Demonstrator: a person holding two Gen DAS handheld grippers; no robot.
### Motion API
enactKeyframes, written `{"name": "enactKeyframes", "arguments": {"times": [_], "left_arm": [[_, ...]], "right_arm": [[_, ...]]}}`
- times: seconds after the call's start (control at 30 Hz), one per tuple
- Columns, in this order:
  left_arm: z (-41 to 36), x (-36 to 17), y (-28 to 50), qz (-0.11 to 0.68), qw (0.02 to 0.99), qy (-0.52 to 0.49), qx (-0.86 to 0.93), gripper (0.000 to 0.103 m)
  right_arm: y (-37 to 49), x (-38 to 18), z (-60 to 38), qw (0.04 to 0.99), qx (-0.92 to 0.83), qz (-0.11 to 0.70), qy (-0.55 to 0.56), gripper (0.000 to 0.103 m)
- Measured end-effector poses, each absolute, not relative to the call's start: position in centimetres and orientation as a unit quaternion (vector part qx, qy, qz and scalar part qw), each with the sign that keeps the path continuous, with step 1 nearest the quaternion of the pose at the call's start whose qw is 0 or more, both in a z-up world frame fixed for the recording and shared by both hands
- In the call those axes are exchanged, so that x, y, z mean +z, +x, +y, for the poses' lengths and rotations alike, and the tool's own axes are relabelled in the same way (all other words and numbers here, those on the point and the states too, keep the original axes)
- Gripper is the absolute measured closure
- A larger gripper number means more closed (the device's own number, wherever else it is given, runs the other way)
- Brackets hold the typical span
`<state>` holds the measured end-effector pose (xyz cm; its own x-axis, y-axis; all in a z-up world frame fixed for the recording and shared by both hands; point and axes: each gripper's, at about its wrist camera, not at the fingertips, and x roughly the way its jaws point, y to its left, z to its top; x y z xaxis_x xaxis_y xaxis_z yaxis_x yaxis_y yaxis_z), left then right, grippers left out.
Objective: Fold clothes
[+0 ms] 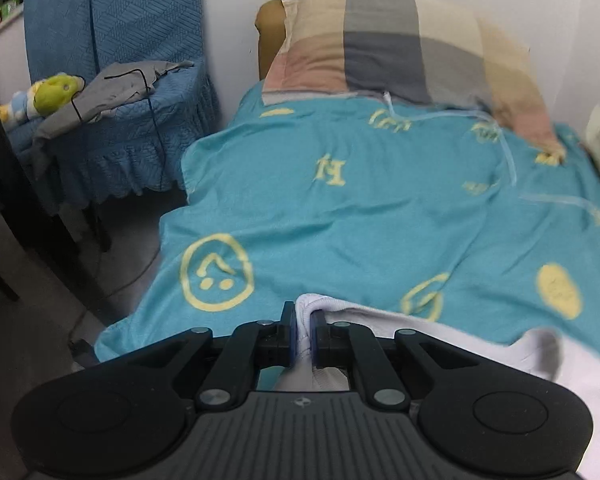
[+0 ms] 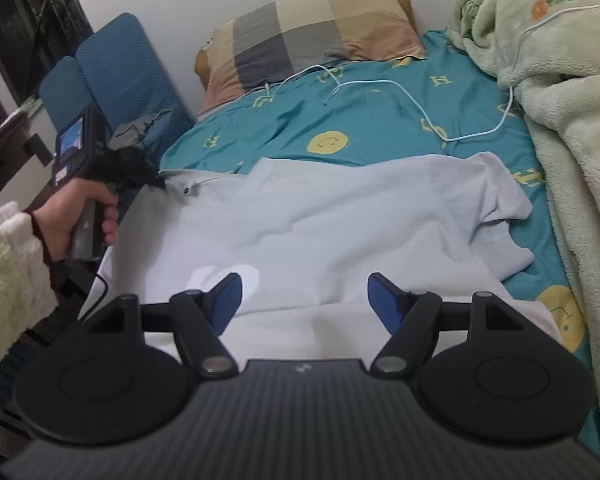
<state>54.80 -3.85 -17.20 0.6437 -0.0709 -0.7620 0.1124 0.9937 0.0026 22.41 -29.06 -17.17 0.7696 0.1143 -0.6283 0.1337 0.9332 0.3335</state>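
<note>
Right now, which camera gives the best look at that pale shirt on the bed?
The right wrist view: the shirt lies spread across the bedsheet, most of it visible. The left wrist view shows only a bunched edge pinched in the left gripper, plus a blurred strip beside it.

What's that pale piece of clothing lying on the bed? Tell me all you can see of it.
The pale shirt looks like soft, light blue-white knit cloth with a small dark button near one corner. It lies spread but wrinkled across the teal bedsheet, a sleeve bunched toward the green blanket. The left gripper is shut on a fold of its edge; the right gripper hovers open above its near part, and whether it touches the cloth cannot be told.
</note>
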Motion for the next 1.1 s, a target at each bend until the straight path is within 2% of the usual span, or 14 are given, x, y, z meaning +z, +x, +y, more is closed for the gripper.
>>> {"name": "enactKeyframes", "arguments": {"times": [0.1,0.17,0.2,0.33,0.57,0.73,0.87,1.1], "left_arm": [[-3.7,-18.4,54.5,0.419,0.906,0.027,-0.053,0.093],[-3.5,-18.4,53.6,0.418,0.906,0.017,-0.060,0.085],[-3.5,-18.0,52.8,0.415,0.907,0.012,-0.066,0.078],[-3.2,-15.1,47.5,0.399,0.913,-0.008,-0.091,0.063],[-2.2,-9.9,34.3,0.361,0.927,-0.035,-0.094,0.056],[-1.1,-8.7,26.8,0.343,0.932,-0.070,-0.090,0.054],[1.2,-10.0,25.1,0.334,0.934,-0.096,-0.079,0.054],[5.6,-12.7,26.8,0.332,0.929,-0.153,-0.050,0.054]], "right_arm": [[22.6,-17.8,-29.0,0.922,-0.014,0.346,0.175,0.032],[22.7,-18.2,-28.9,0.921,-0.014,0.350,0.173,0.032],[22.9,-18.4,-28.8,0.920,-0.013,0.351,0.173,0.032],[23.3,-18.4,-28.6,0.923,-0.005,0.347,0.165,0.032],[24.1,-18.0,-28.5,0.928,0.021,0.344,0.137,0.032],[27.8,-17.2,-28.7,0.921,0.047,0.355,0.157,0.033],[33.8,-17.0,-28.0,0.916,0.050,0.361,0.165,0.033],[47.6,-20.0,-25.7,0.900,0.035,0.404,0.160,0.037]]}}
